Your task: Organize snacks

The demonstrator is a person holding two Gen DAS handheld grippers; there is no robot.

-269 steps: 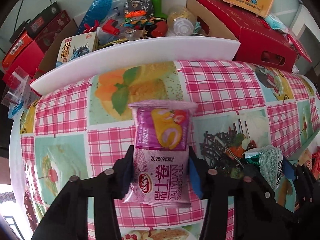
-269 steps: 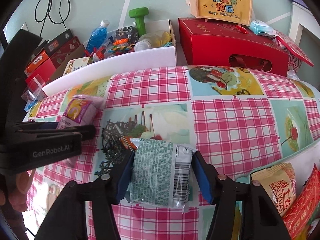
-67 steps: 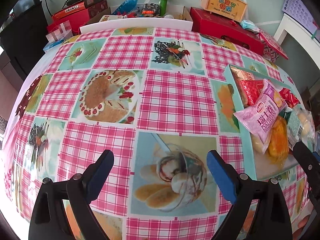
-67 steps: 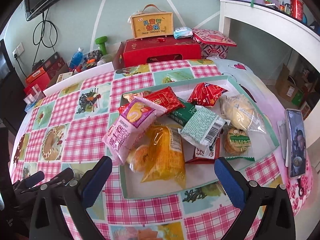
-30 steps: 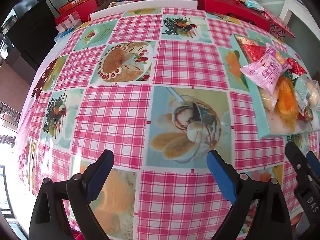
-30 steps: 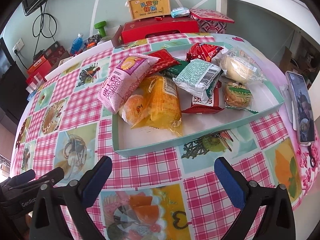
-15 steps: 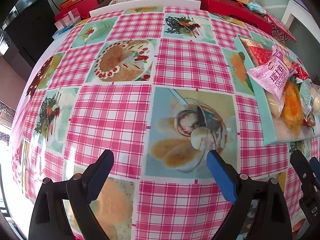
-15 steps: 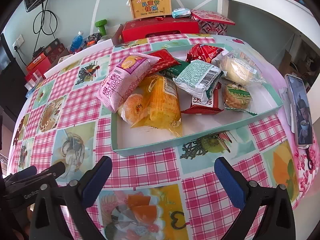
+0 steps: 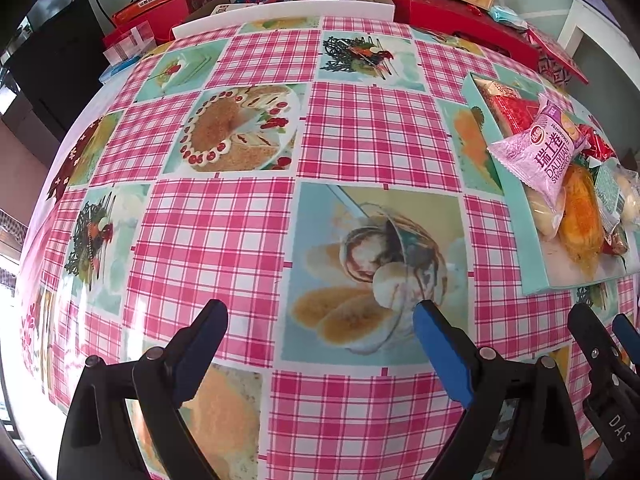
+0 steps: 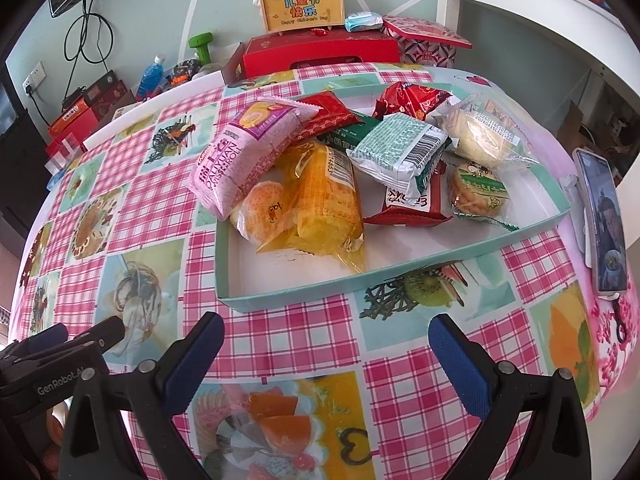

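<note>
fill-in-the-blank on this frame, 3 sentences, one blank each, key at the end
1. The pink Swiss roll pack leans over the ____ edge of the tray.
2. Both the left gripper and right gripper are ____.
3. The phone lies ____ the tray.

Missing words: left; open; outside

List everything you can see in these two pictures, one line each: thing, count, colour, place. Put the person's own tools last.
tray: one, pale teal rim, on the tablecloth.
snack packs: about ten, piled in the tray; pink Swiss roll pack leans over its left rim; green-white pack on top; orange packs in front.
tablecloth: one, pink check with food pictures.
phone: one, right of the tray.
red box: one, behind the table, yellow sign box on it.
green dumbbell: one, back left.
left gripper: open, empty.
right gripper: open, empty.
</note>
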